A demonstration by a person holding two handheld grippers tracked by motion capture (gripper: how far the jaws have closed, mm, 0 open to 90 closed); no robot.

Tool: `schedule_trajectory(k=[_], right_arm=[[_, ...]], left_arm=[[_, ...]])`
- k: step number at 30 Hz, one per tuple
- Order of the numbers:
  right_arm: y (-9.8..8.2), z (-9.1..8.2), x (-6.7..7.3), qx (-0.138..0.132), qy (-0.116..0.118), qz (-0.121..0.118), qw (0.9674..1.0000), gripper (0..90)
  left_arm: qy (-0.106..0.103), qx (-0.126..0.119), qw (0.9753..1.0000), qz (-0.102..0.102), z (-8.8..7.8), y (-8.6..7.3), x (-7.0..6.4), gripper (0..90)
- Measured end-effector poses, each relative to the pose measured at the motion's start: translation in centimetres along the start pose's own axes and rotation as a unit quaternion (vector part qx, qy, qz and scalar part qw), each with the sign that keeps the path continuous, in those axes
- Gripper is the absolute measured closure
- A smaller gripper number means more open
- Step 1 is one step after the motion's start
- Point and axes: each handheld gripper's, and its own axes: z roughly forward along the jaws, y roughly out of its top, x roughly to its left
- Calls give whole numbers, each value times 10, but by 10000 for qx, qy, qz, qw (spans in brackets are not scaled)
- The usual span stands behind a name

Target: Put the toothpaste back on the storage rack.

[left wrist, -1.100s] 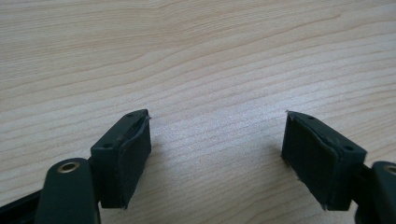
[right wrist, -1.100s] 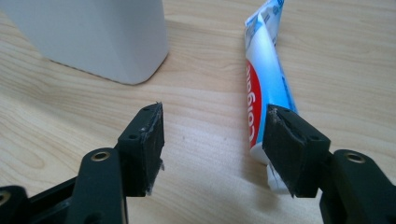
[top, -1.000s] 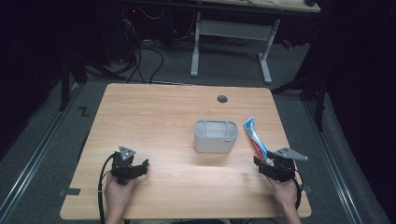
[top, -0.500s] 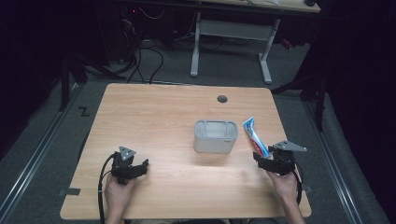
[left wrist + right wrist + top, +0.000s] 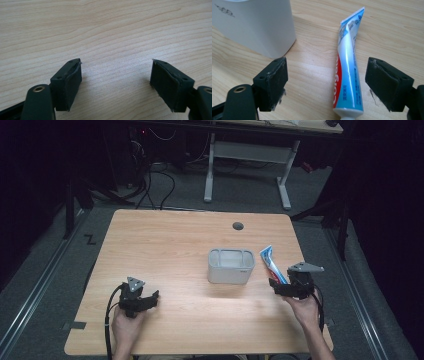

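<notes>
While the room around it sits dark, the light wooden table glows in the middle of the high view, pale grain running across it and a small round grommet hole near its far edge. Beyond, at the top of the frame, a white-legged desk frame and loose cables stand on grey carpet, and metal rails run down the left side. At lower left the left gripper rests on bare wood, jaws spread wide, nothing between them. At right of centre a white container stands upright, and just to its right lies the toothpaste tube, flat on the table. The right gripper has its jaws just opened wide; the tube lies between them, pads clear of it.
</notes>
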Motion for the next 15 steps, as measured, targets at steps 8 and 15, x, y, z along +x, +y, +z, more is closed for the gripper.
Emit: schedule_trajectory(k=[8, 15], right_arm=[[13, 5, -9, -131, -196, 55, 9997, 323], [20, 17, -15, -1, -323, 70, 9995, 407]], left_arm=[[46, -5, 10000, -80, 0, 0, 1, 258], [50, -7, 10000, -68, 0, 0, 1, 253]])
